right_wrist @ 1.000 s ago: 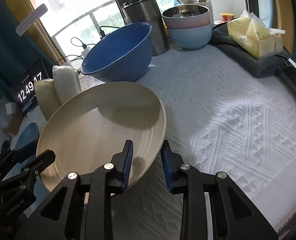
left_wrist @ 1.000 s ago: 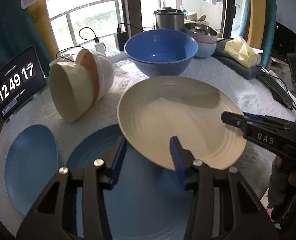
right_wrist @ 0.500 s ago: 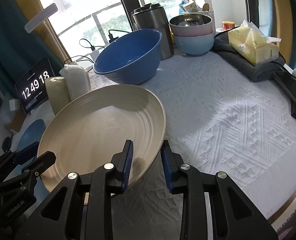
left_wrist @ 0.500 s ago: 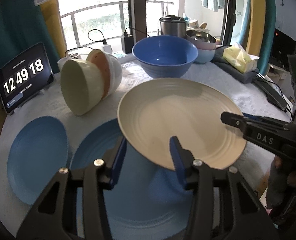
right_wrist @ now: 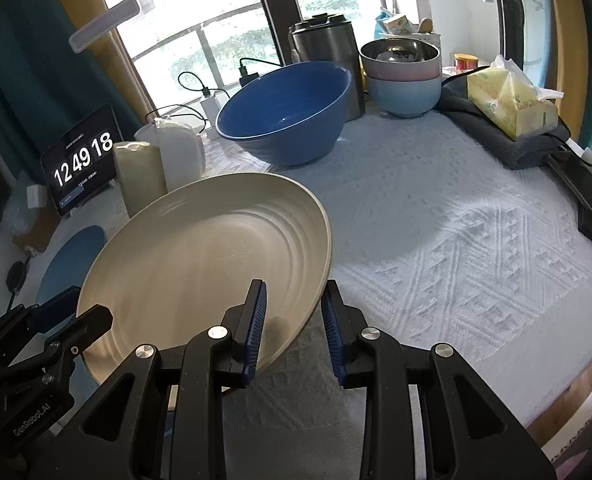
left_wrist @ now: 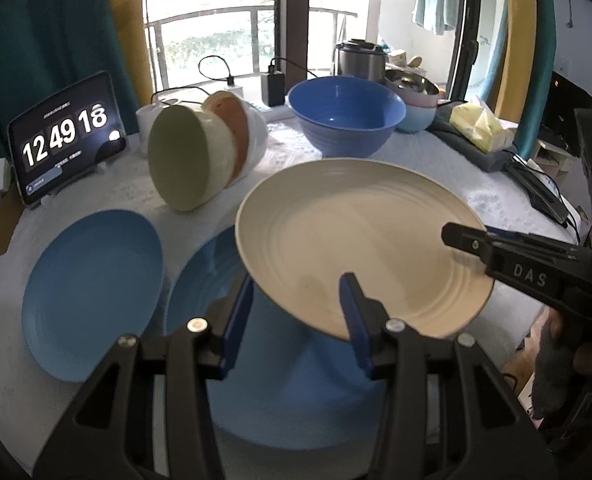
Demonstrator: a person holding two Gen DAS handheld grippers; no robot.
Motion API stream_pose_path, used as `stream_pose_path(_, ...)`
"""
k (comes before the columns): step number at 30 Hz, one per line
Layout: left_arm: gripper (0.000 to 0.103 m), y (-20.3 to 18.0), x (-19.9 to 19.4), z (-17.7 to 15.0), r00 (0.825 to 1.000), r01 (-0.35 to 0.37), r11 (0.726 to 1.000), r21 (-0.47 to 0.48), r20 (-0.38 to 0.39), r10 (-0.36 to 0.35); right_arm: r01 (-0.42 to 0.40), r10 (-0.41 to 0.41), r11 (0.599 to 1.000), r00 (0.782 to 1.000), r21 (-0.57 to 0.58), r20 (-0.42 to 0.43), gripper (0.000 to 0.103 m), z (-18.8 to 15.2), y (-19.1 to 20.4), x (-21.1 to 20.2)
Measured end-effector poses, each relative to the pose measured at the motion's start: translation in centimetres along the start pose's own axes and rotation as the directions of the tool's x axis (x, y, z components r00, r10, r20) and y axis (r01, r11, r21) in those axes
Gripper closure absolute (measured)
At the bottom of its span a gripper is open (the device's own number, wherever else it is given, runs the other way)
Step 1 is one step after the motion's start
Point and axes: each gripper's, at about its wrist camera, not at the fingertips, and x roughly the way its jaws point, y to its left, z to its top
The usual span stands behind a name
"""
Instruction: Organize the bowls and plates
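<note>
Cream plate [left_wrist: 359, 240] hangs tilted in the air above the counter [right_wrist: 455, 240], its rim caught on two sides. The left tongs [left_wrist: 296, 304] straddle its near edge — one blue pad under the rim, the other on the upper face — though whether they truly pinch it I cannot tell. The right tongs [right_wrist: 292, 312] are clenched on the opposite edge, one pad pressed on the plate's inner face, the other outside and beneath.

Below the raised plate lies a large blue plate [left_wrist: 264, 380] flat on the white textured cloth, with a smaller blue plate [left_wrist: 92, 296] just beside it to the left. Behind them a stack of small bowls [left_wrist: 204, 152] lies tipped on its side, mouths toward the camera. Further back stands a big blue bowl [left_wrist: 345, 114] upright — and near it a nest of pale bowls [right_wrist: 401, 76]. A clock tablet [left_wrist: 66, 136] leans at the counter's left edge.
</note>
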Motion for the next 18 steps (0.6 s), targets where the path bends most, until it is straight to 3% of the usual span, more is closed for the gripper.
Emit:
stream_pose_path(10,0.057,0.6,-1.7,-1.0,0.999,0.016,1.0,0.021,0.042,-0.017,-0.037,0.037,0.998,0.999,-0.056,0.0,0.072,-1.0,3.2,-0.1)
stream_pose_path(18,0.057,2.5,-1.7,-1.8,0.999,0.003,1.0,-0.028,0.034,-0.002,-0.028,0.027,0.996,1.0,-0.087,-0.013,0.073,-1.4,4.9,0.1)
